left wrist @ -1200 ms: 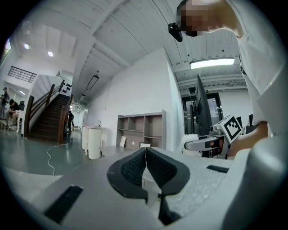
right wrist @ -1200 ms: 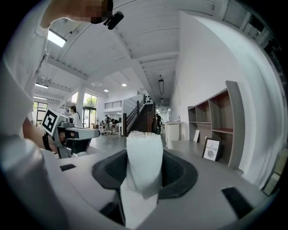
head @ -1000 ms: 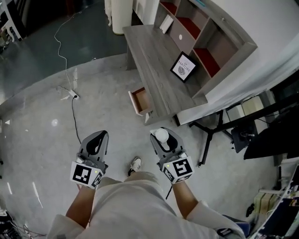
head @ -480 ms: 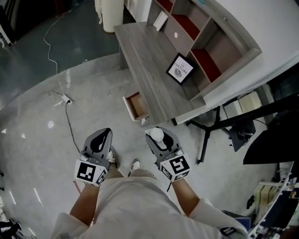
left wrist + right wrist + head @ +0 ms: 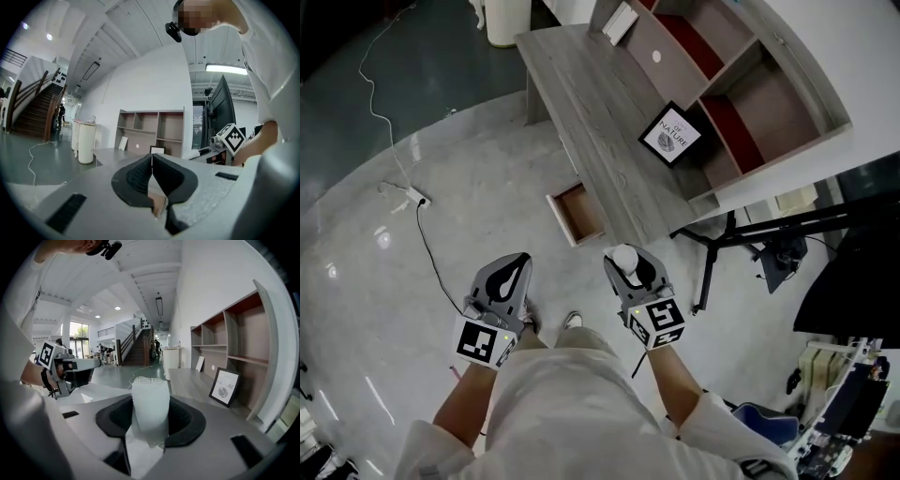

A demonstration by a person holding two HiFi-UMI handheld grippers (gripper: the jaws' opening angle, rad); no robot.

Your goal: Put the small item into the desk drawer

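Observation:
My right gripper [image 5: 625,260] is shut on a small white item [image 5: 624,255], a piece wrapped in white foam mesh [image 5: 150,405] that stands upright between the dark pads. My left gripper [image 5: 517,264] is shut with nothing in it; its pads meet in the left gripper view [image 5: 151,165]. Both are held over the floor, short of the grey wooden desk [image 5: 598,98]. The desk's drawer [image 5: 578,212] is pulled open, its brown inside bare, just ahead between the two grippers.
A framed "NATURE" picture [image 5: 670,134] stands on the desk before a shelf unit [image 5: 741,89]. A black stand [image 5: 719,246] is at the desk's right end. A power strip and cable [image 5: 405,193] lie on the floor at left. My shoe [image 5: 572,322] shows below.
The desk and open drawer have drawn closer and turned in the head view as the person stepped forward. Both grippers keep their pose; the white item stays in the right one.

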